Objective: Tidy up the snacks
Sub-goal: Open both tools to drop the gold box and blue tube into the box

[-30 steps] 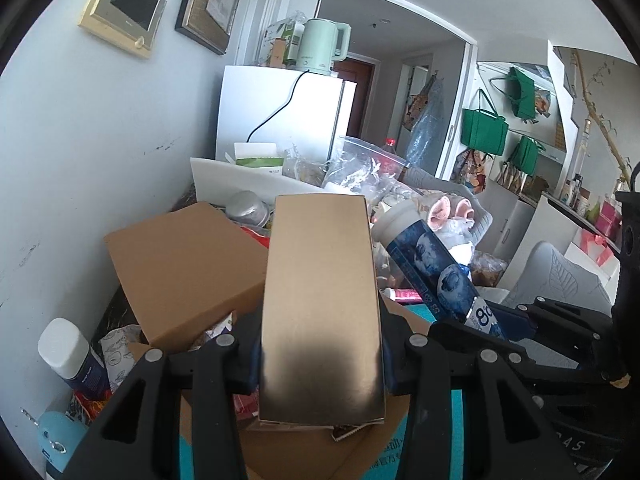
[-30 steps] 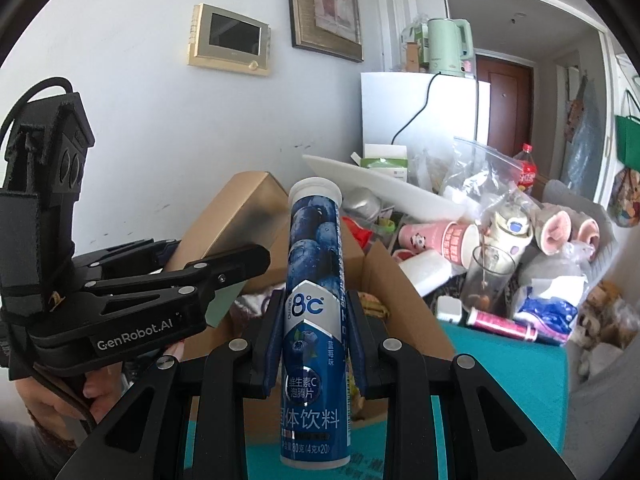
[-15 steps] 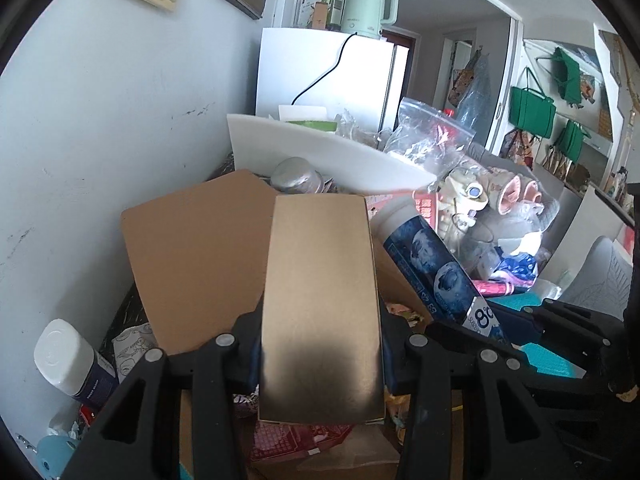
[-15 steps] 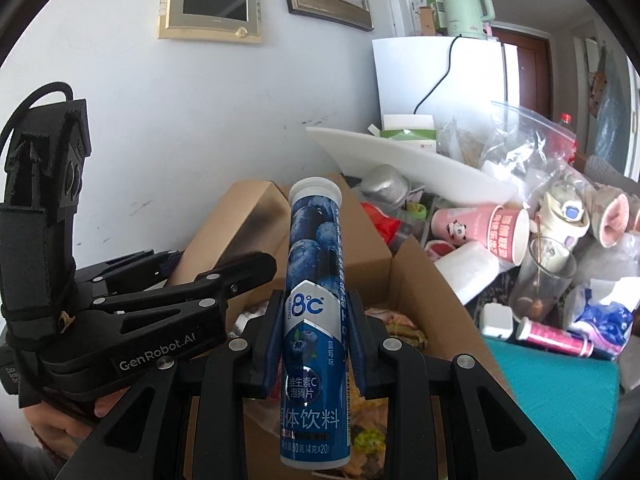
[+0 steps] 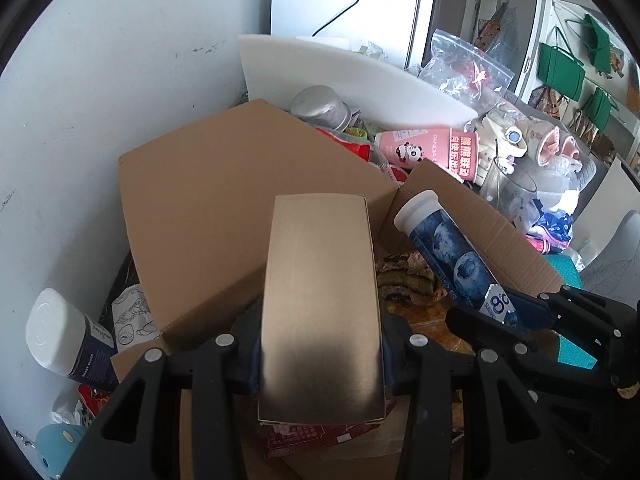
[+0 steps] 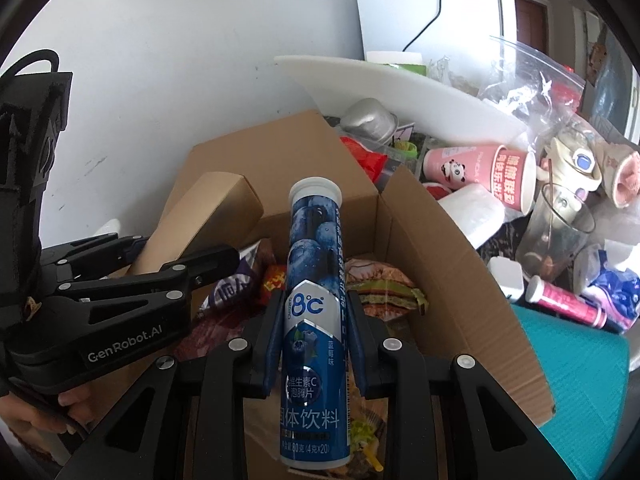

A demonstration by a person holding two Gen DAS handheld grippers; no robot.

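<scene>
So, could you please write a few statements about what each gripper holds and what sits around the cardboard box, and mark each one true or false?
1. The right gripper is shut on a blue tube with a white cap. True.
2. The left gripper is open, with nothing in it. False: its fingers clamp a plain tan carton.
3. The open cardboard box already has snack packets inside. True.
4. The pink panda cup stands upright inside the box. False: it lies on its side outside the box, beyond its far flap.
5. A clear drinking glass stands outside the box, on the tube's side. True.
</scene>
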